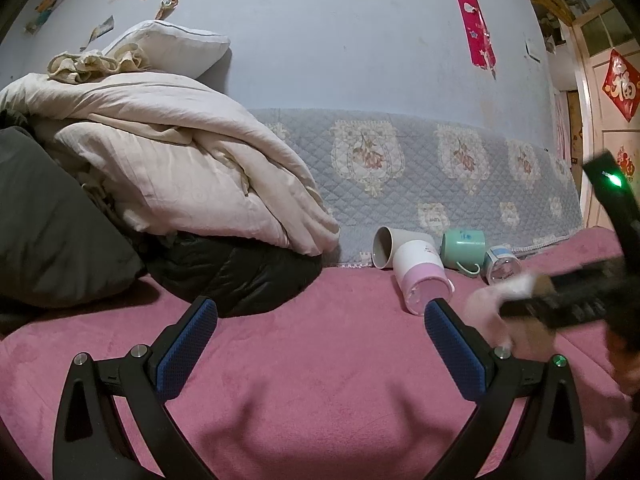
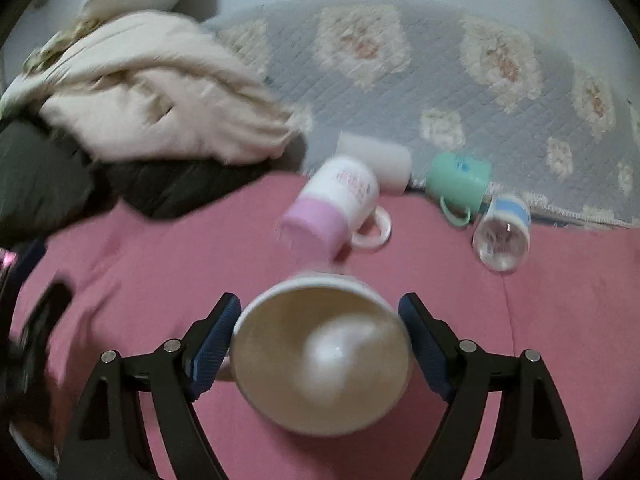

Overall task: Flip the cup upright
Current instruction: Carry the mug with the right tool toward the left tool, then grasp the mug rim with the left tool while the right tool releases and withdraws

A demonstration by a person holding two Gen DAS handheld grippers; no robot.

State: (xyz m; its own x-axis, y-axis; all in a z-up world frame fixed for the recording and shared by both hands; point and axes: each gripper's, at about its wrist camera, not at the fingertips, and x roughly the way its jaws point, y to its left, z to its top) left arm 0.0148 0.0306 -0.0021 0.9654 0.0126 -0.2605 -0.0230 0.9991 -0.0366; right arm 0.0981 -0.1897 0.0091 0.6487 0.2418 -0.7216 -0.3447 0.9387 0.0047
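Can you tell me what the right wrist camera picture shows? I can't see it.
The right gripper has a cream-coloured cup between its blue pads, its open mouth facing the camera. Behind it on the pink bedspread lie a pink-and-white mug, a green mug and a clear cup.

Bedspread (image 1: pixel 320 380) is plain pink-magenta. Quilted cover (image 1: pixel 420 168) behind is grey-blue w/ cream floral medallions, pink-red blooms. Wall (image 1: pixel 340 40) pale blue; banner (image 1: pixel 472 16) red w/ pink marks. Duvet (image 1: pixel 180 152) cream; pillow (image 1: pixel 172 44) white w/ dark piping; jacket (image 1: pixel 240 276) black. Mug (image 2: pixel 332 204) white on top, pink below, w/ pink lettering; grey cup (image 1: pixel 390 246) off-white outside, grey inside; green mug (image 2: pixel 458 182) mint; glass (image 2: pixel 502 234) clear w/ blue & white band. Cup (image 2: pixel 322 354) white-rimmed, beige inside. Gripper pads (image 1: pixel 188 352) blue w/ fine mesh texture, on black arms.
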